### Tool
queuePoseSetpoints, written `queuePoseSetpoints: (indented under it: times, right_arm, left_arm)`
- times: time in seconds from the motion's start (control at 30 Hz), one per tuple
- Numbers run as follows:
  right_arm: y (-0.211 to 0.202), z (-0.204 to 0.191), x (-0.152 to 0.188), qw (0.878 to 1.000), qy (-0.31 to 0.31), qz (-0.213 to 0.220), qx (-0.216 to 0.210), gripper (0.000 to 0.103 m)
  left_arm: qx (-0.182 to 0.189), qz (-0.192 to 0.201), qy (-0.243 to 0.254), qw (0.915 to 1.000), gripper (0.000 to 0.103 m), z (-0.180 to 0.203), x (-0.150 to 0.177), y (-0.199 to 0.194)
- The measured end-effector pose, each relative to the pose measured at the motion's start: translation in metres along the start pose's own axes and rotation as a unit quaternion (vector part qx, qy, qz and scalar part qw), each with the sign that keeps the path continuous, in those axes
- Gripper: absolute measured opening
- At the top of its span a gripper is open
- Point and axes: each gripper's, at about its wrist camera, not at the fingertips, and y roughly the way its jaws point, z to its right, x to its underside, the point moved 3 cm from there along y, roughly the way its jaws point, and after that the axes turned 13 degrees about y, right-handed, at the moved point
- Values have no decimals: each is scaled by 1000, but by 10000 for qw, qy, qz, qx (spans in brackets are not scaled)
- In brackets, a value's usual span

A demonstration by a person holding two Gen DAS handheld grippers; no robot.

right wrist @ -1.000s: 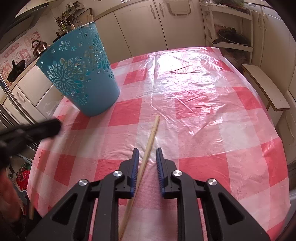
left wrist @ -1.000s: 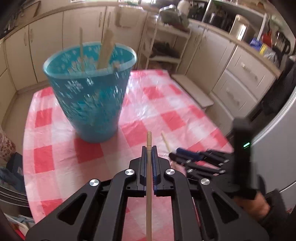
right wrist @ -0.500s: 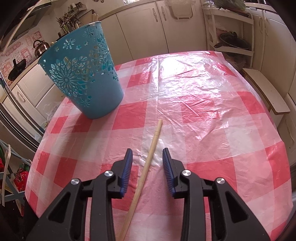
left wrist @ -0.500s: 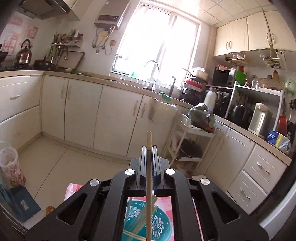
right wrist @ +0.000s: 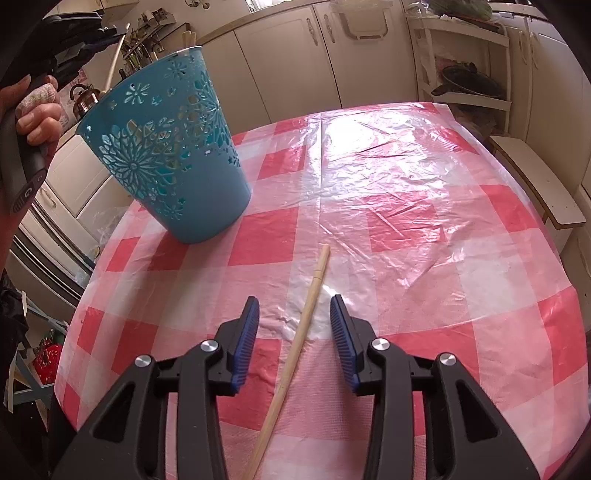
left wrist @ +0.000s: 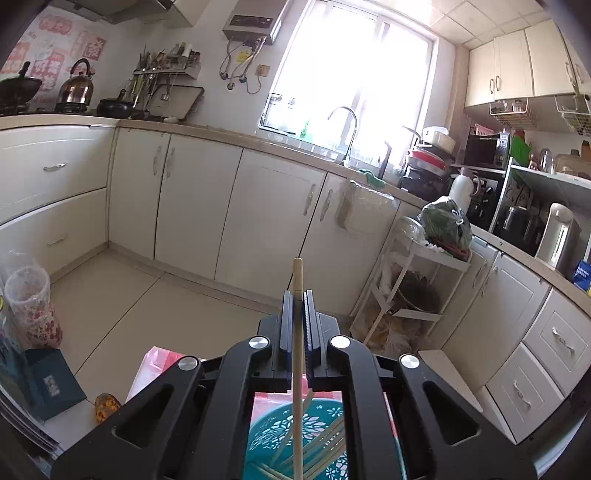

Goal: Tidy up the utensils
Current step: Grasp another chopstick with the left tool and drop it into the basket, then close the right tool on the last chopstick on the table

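Note:
My left gripper [left wrist: 297, 295] is shut on a wooden chopstick [left wrist: 297, 354] that stands upright between its pads, above the blue perforated basket [left wrist: 288, 439]. Several chopsticks lean inside that basket. In the right wrist view the basket [right wrist: 166, 155] stands at the table's far left, and the left gripper [right wrist: 107, 35] hangs over its rim with a hand on the handle. A second chopstick [right wrist: 295, 350] lies on the red checked tablecloth [right wrist: 424, 221]. My right gripper [right wrist: 294, 310] straddles it, jaws opening, pads not touching it.
Cream cabinets [left wrist: 236, 210] and a sink counter run behind the table. A white shelf rack [left wrist: 410, 295] and a low bench [right wrist: 535, 181] stand beyond the table's far right edge. A teal box [left wrist: 44, 384] sits on the floor at left.
The left gripper rose and tipped up from the table level to above the basket, chopstick still held. The right gripper's jaws spread wider around the lying chopstick.

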Motion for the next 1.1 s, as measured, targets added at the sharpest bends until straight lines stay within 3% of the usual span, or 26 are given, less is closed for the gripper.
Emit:
queuePoseSetpoints:
  times: [0.3, 0.4, 0.43, 0.47, 0.57, 0.67, 0.8, 1.0, 1.1]
  right_arm:
    - [0, 0, 0, 10000, -6, 1, -12, 41]
    - [0, 0, 0, 10000, -25, 4, 7, 41]
    - [-1, 0, 0, 10000, -36, 6, 19, 41]
    - [-1, -1, 1, 10000, -51, 8, 32, 41]
    - [0, -2, 1, 9999, -92, 11, 71, 41]
    - [0, -4, 2, 9998, -149, 15, 132, 41]
    - [0, -8, 4, 9990, -317, 36, 302, 41]
    - [2, -16, 9, 9954, -687, 91, 663, 40]
    - [3, -18, 11, 9920, -896, 141, 880, 31]
  left_arm:
    - [56, -477, 234, 9986, 5, -2, 36, -3]
    - [146, -687, 392, 9968, 10, -3, 44, -7]
    - [151, -714, 427, 9964, 19, -3, 46, -11]
    - [133, -733, 451, 9962, 38, -4, 48, -16]
    - [-14, -673, 435, 9968, 76, -12, 52, -39]
    - [-12, -714, 371, 9968, 89, -22, 66, -63]
    - [-6, -922, 229, 9955, 95, -36, 104, -89]
    - [-148, -1709, 0, 9852, 95, -55, 183, -84]
    - [-193, -1860, 4, 9824, 95, -55, 202, -77]
